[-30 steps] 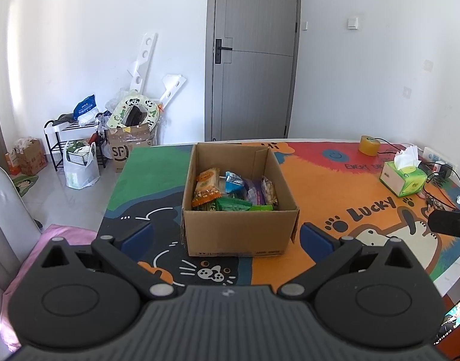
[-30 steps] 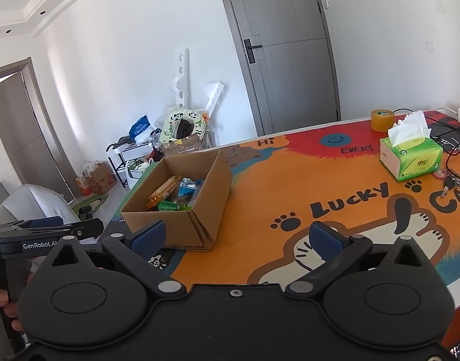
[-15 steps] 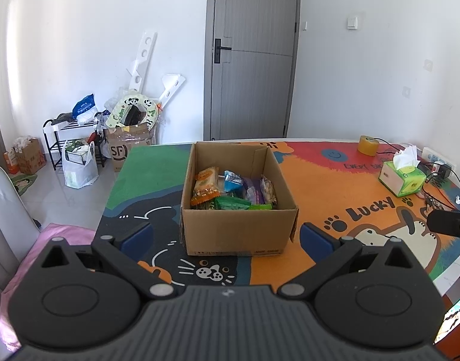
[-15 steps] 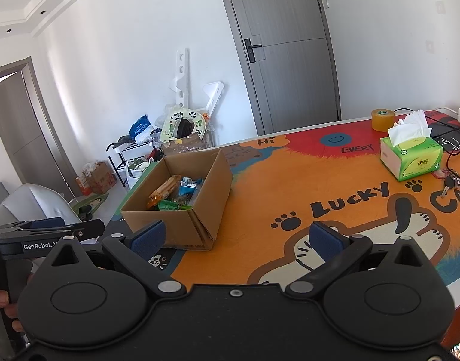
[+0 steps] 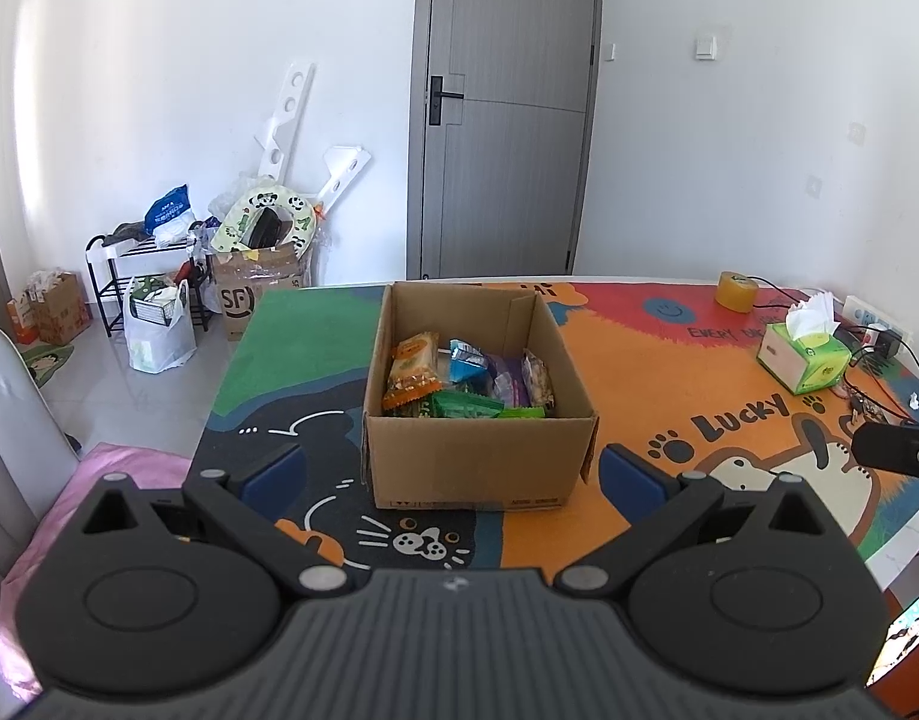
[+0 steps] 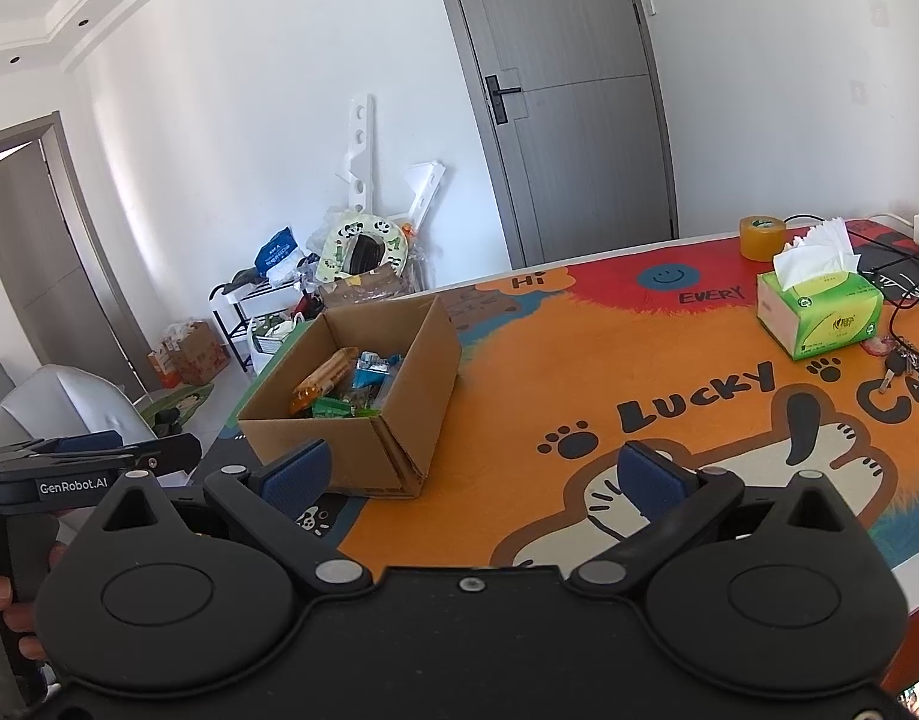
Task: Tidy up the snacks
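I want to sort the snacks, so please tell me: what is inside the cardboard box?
The cardboard box holds snack packets: an orange one, a blue one, green ones and a purple one. Anything beneath them is covered.

My left wrist cam sits low at the table's near edge, looking straight down its fingers at the cardboard box (image 5: 480, 420), pretty close, w/ the grey door (image 5: 507, 114) dead ahead. My right wrist cam sits further right, tilted, facing the same wall, box (image 6: 363, 396) off to its left and further away. Both share the box, door, tissue box (image 5: 804, 357) (image 6: 819, 312), tape roll (image 5: 736, 291) (image 6: 762, 237) and the cartoon table mat (image 5: 669, 372) (image 6: 579, 360).
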Motion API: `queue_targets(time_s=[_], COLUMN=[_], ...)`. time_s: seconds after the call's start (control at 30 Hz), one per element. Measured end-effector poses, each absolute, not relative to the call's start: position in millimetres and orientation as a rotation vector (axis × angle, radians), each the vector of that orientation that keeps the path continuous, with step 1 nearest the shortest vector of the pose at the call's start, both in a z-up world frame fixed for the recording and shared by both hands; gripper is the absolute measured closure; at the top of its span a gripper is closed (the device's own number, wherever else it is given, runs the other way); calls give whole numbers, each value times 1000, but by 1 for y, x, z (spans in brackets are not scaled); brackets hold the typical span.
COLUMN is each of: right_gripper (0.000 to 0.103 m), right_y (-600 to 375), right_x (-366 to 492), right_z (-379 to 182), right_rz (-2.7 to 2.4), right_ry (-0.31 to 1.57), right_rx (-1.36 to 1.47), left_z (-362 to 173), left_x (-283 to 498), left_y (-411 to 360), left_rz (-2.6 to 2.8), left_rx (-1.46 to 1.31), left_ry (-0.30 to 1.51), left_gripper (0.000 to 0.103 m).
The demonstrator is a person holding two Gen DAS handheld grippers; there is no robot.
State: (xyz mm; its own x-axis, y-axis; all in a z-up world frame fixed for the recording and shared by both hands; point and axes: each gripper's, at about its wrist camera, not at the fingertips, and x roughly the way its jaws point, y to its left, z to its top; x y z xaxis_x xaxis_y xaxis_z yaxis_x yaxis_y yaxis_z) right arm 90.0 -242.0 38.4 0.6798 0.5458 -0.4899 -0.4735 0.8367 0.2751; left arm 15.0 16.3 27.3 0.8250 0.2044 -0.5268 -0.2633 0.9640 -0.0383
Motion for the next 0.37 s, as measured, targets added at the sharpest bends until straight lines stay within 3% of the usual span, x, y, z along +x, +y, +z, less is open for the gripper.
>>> queue_targets(time_s=[0.37], right_gripper=[0], right_y=[-241], right_x=[90], right_z=[39], right_rz=[574], right_ry=[590], right_rx=[129], left_z=[27], left_x=[14], left_y=[15], left_rz=[245], left_rx=[-110], left_ry=[540], left_gripper=[0])
